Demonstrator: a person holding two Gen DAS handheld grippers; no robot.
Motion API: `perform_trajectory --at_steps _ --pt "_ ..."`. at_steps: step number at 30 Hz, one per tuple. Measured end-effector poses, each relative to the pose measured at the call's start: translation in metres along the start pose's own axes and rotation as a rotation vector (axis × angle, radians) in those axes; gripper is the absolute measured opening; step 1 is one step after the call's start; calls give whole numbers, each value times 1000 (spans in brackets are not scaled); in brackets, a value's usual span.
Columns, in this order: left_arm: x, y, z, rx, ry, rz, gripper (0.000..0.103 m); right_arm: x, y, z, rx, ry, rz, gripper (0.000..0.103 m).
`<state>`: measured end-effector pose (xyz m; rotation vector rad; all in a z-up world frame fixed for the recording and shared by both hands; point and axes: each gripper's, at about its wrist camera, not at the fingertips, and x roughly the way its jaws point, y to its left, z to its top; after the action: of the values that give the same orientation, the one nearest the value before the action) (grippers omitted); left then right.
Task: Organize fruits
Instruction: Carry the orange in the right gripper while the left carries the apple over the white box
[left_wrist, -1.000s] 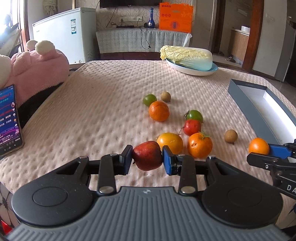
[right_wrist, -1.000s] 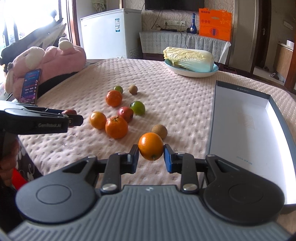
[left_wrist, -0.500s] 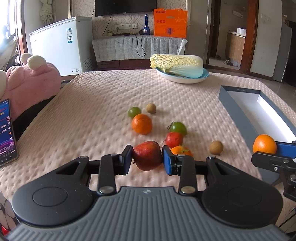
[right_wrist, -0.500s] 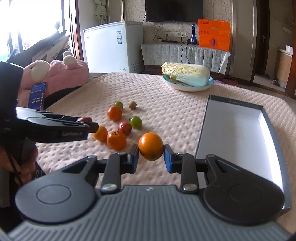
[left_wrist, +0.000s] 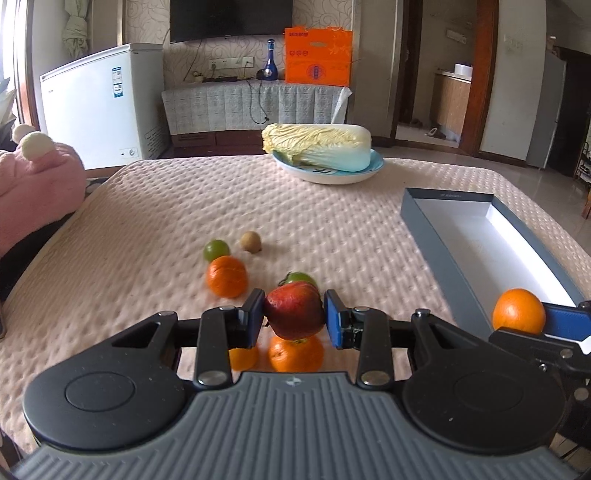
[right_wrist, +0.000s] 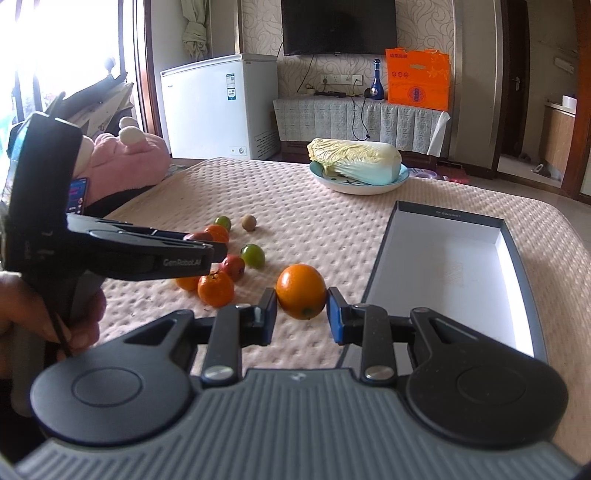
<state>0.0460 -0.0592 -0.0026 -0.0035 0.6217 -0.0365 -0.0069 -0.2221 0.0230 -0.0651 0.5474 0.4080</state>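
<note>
My left gripper (left_wrist: 294, 314) is shut on a red apple (left_wrist: 294, 309) and holds it above the fruit on the pink table cover. My right gripper (right_wrist: 301, 306) is shut on an orange (right_wrist: 301, 290), held in the air just left of the near end of the grey box (right_wrist: 380, 254) with a white inside. The held orange also shows in the left wrist view (left_wrist: 518, 311), by the box's near end (left_wrist: 428, 225). Several loose fruits lie on the cover: oranges (left_wrist: 226, 276), a green fruit (left_wrist: 216, 249), a kiwi (left_wrist: 250, 242), a red tomato (right_wrist: 233, 266).
A blue plate (left_wrist: 328, 176) with a napa cabbage (left_wrist: 317, 146) stands at the far side. A pink plush toy (right_wrist: 125, 166) and a phone (right_wrist: 77, 195) lie at the left edge. A white freezer (right_wrist: 221, 107) stands behind the table.
Both grippers have risen with their fruit. The table fruit now sits lower and farther in both views. The right gripper's orange is nearer the box's near end.
</note>
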Motion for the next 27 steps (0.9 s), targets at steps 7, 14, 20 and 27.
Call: perform_trajectory --at_steps 7,14,20,27 --pt "8 -12 5 8 0 -13 40 -4 -4 0 1 -10 0 32" --pt "16 -30 10 24 -5 -36 40 -9 -15 0 17 -17 -24 32" --pt "21 -50 14 42 -11 -71 40 -14 -30 -3 38 -14 -59 32" --pt "26 -78 16 70 -13 -119 40 -21 -48 -9 62 -7 -104 32"
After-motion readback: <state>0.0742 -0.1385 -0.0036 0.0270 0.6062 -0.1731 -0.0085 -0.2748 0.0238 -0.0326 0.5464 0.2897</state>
